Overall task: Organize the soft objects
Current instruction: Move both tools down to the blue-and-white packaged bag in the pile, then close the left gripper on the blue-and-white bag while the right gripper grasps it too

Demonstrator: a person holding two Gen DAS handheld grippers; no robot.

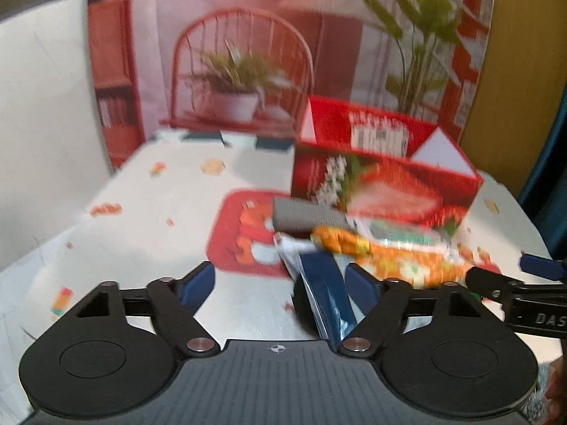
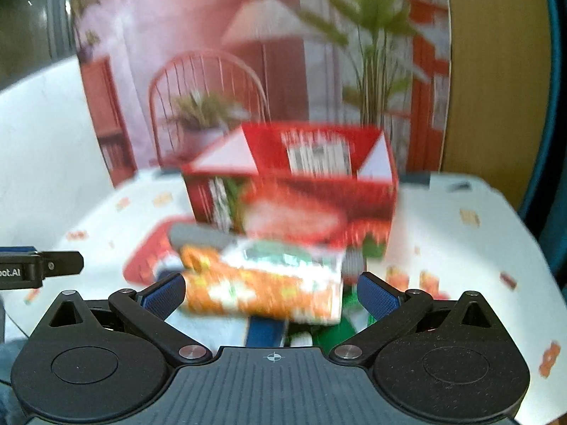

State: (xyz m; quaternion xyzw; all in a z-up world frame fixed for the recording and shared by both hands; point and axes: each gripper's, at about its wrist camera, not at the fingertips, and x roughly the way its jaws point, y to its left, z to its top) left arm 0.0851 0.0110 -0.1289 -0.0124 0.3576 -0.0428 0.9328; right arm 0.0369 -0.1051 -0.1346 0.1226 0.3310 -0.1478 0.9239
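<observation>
I'm looking at a loose heap of soft packets on the table (image 1: 149, 212), just in front of the open red box (image 1: 382, 177), partly over a red mat (image 1: 241, 233). On top lies the orange packet (image 2: 258, 292), long and crinkly, w/ a white-green packet (image 2: 283, 253) touching it behind and a grey roll (image 1: 308, 216) behind that, against the box front. A blue-white pouch (image 1: 326, 290) sticks out of the heap toward me in the left wrist view. Both views are blurred, so labels are unreadable. Left gripper (image 1: 281, 283): tongs apart, nothing pinched; the blue-white pouch lies just inside the right-hand finger, and whether it touches I can't tell. Right gripper (image 2: 271, 292): tongs apart too, the orange packet sits between them w/ a gap at each pad, so not clamped yet. My guess on handling: these are light, film-wrapped, squashy, prob slippery, and they'll sag or fold if pinched at one end. I'd take the orange one across its middle, where it's fullest, w/ a gentle squeeze so contents don't crush. The pouch looks flat and floppy; grab near its free edge and expect it to droop. Neighbours overlap, so lifting one may drag another. The box is open-topped, w/ flaps up, and looks the likely drop spot.
</observation>
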